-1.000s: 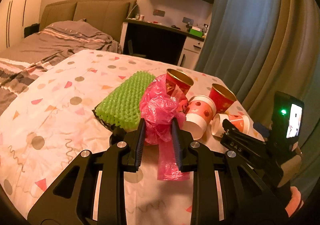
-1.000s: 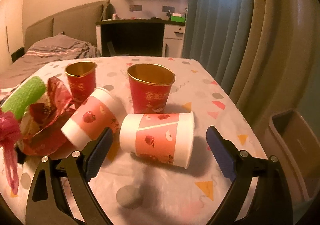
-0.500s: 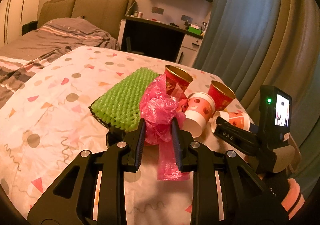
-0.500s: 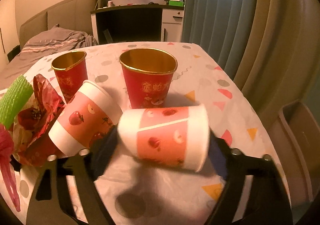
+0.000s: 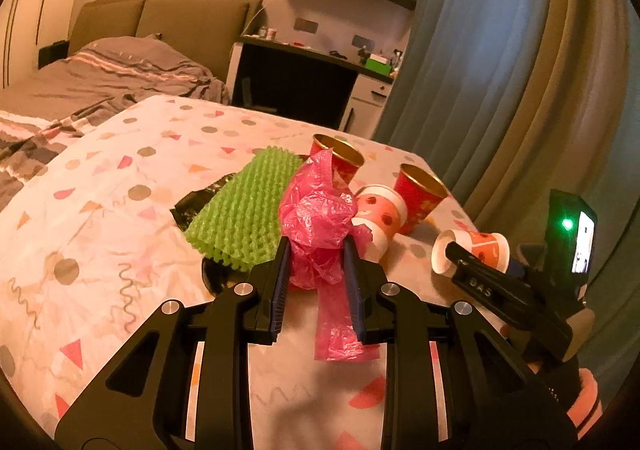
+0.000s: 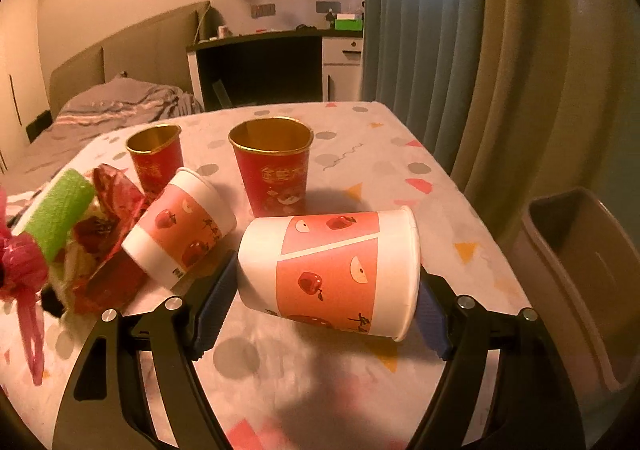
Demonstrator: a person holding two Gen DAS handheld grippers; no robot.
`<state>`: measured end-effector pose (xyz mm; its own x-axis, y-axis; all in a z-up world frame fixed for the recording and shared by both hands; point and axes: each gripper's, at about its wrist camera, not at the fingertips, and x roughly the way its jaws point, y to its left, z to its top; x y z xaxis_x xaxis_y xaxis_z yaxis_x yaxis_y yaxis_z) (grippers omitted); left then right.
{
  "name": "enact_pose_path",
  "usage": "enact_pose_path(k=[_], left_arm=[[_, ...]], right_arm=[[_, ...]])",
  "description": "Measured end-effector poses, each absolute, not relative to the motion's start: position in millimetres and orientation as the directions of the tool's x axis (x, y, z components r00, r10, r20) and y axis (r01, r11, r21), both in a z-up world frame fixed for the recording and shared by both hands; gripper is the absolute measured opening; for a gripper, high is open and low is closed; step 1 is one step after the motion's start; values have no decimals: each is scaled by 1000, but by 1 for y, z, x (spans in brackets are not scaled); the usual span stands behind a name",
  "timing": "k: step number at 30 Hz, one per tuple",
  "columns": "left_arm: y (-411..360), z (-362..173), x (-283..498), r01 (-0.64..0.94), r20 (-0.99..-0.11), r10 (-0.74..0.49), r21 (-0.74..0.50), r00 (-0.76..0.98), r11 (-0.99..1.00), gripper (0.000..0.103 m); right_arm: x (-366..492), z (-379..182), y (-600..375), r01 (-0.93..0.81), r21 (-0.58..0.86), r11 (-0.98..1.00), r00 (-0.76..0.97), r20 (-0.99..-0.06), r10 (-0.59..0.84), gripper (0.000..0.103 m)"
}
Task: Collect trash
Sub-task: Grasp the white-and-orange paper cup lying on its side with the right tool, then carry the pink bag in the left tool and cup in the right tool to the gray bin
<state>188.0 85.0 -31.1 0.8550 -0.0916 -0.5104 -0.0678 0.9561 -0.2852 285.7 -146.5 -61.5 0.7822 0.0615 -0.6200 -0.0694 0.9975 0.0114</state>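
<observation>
My left gripper [image 5: 316, 274] is shut on a crumpled pink plastic bag [image 5: 318, 217] and holds it above the table. My right gripper [image 6: 320, 296] is shut on a white and orange paper cup [image 6: 332, 270] lying on its side, lifted off the table; the cup also shows in the left wrist view [image 5: 472, 250]. A second white and orange cup [image 6: 180, 226] lies tilted to the left. Two upright red and gold cups [image 6: 272, 165] [image 6: 156, 157] stand behind. A green foam net [image 5: 244, 209] lies over a dark wrapper.
A grey trash bin [image 6: 576, 274] stands on the floor past the table's right edge. The table has a dotted cloth [image 5: 120, 177]. A red wrapper [image 6: 108, 217] lies by the green net. Curtains hang to the right; bed and desk stand behind.
My right gripper moved forward around the lying cup, closed on it and lifted it. My left gripper kept the pink bag and rose slightly.
</observation>
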Motion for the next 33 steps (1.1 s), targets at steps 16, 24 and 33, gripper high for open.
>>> enact_pose_path(k=[16,24,33], left_arm=[[52,-2,150,-29,-458,-100,-267,883,963,25],[-1,7,152,58,-449,-153,-218,880,974,25],[-71,9,167,186,-442,-253,-191,860,964,25]], right_arm=[[206,-15,-197,-110,64,992,865,-486,128,76],[177,-4,-233,-87,60,994,894,-435,105,76],[159,2,-290,5,68,998,920,-390,22,76]])
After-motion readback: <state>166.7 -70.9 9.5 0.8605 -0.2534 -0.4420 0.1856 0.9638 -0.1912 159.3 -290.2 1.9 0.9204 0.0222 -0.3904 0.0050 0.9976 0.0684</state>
